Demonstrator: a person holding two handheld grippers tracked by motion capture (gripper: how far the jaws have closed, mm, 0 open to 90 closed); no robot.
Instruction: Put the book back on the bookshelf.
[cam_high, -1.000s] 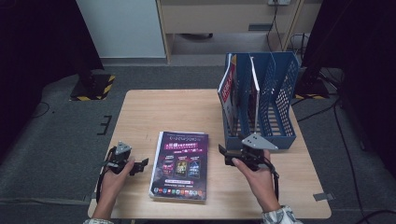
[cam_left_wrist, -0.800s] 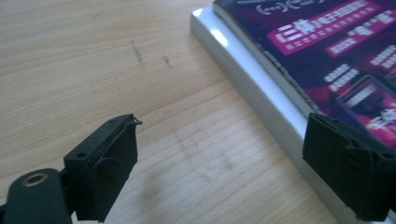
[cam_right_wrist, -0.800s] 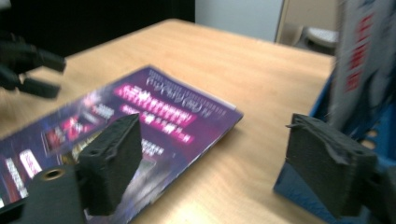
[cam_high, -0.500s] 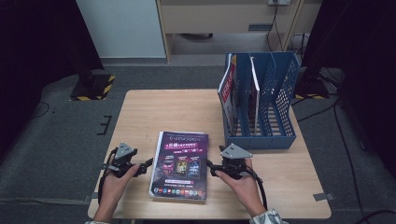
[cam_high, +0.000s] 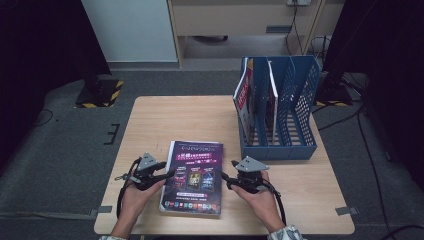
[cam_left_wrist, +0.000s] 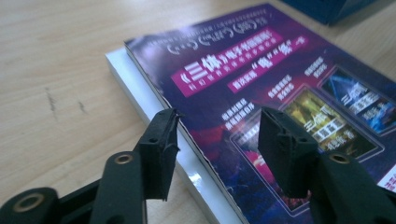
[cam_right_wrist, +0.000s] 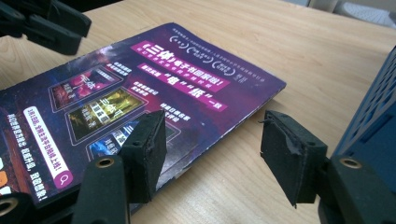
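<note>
The left gripper (cam_high: 169, 175), fingers apart, straddles the left edge of a purple-covered book (cam_high: 193, 176) lying flat on the near surface (cam_high: 175, 120). At the book's right edge sits the right gripper (cam_high: 226, 178), fingers also apart.

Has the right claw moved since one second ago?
Yes. The right claw has moved away from the blue file rack, toward the right edge of the purple book, nearer the person.

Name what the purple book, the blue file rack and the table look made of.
Purple book: paper, glossy printed cover; glare and a white page edge show.
Blue file rack: likely moulded plastic, matt, perforated walls.
Table: pale wood or wood-look laminate; grain lines visible.
</note>
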